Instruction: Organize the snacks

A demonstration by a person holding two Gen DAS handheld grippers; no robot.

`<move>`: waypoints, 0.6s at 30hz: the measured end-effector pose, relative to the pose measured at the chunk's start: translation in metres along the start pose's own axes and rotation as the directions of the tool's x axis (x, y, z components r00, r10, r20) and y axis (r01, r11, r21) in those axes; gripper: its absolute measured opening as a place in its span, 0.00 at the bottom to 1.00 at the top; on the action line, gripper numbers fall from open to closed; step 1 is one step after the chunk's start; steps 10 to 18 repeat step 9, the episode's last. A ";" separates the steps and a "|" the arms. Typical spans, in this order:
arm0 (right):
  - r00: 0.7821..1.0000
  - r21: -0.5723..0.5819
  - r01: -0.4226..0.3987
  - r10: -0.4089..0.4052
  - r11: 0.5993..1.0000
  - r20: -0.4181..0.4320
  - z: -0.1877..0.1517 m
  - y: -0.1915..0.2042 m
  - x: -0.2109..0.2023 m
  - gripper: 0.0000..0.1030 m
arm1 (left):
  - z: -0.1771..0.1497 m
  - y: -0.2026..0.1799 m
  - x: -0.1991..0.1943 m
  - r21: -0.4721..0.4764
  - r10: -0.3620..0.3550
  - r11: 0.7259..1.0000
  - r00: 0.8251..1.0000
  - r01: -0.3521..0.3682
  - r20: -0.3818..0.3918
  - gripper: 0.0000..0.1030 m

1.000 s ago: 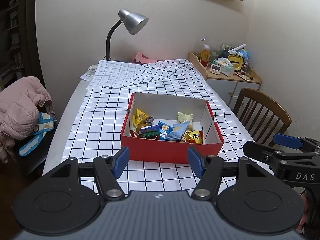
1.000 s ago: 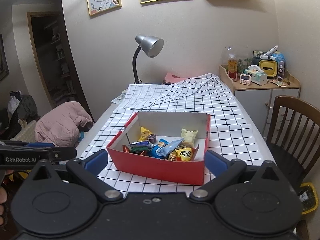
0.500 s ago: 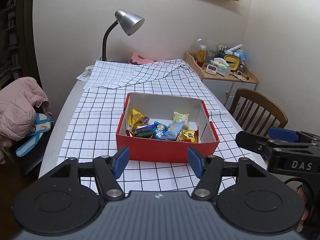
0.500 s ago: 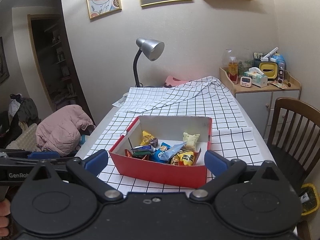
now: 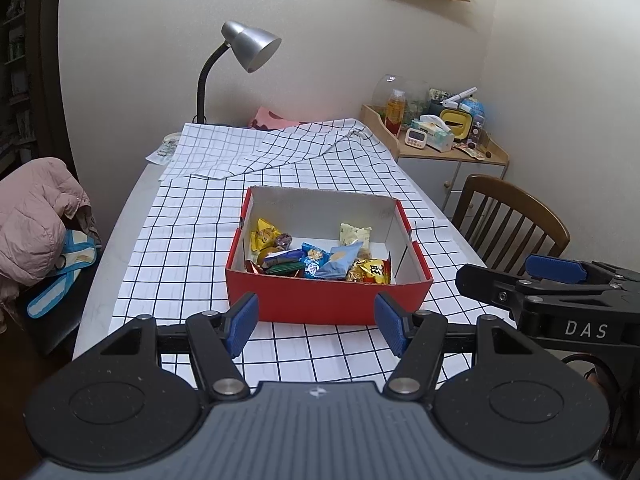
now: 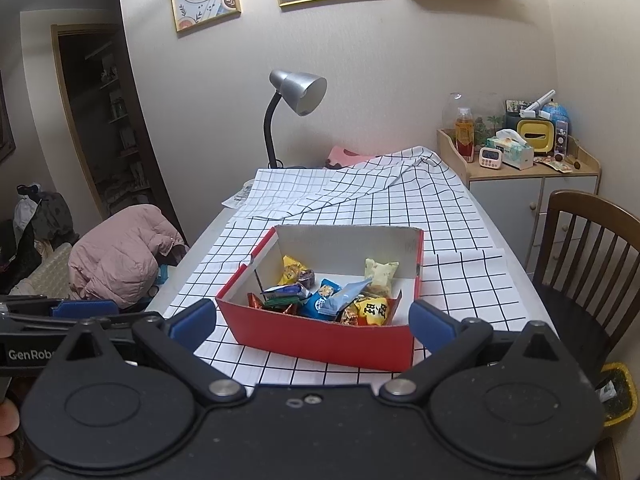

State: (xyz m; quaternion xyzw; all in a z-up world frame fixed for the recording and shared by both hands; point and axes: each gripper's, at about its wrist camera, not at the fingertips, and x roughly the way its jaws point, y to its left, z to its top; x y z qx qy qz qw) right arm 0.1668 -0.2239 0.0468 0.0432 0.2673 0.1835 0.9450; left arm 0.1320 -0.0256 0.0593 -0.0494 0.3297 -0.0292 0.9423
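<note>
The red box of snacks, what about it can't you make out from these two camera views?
- Bottom snacks: in both views the top packets cover whatever lies beneath them in the red box.
- Near inside corners: in the left view the front wall hides the floor behind it.
- Packet print: too small to read, except large characters on the yellow packet.
- Box's near right corner: in the right view the right claw covers it.

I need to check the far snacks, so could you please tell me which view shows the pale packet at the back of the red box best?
The right wrist view: the pale packet stands clear above its neighbours there. In the left wrist view it is also visible, but smaller.
</note>
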 end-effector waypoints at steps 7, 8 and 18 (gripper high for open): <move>1.000 0.031 0.023 -0.023 0.999 -0.018 -0.010 -0.004 -0.001 1.00 | -0.005 0.004 0.003 -0.022 -0.020 1.000 0.999 0.020 -0.026 0.62; 0.999 0.036 0.030 -0.029 0.999 -0.021 -0.012 -0.005 -0.002 1.00 | -0.006 0.005 0.003 -0.022 -0.023 1.000 0.999 0.023 -0.030 0.63; 0.999 0.040 0.038 -0.037 0.999 -0.027 -0.015 -0.006 -0.003 1.00 | -0.008 0.004 0.002 -0.020 -0.024 1.000 0.999 0.023 -0.032 0.66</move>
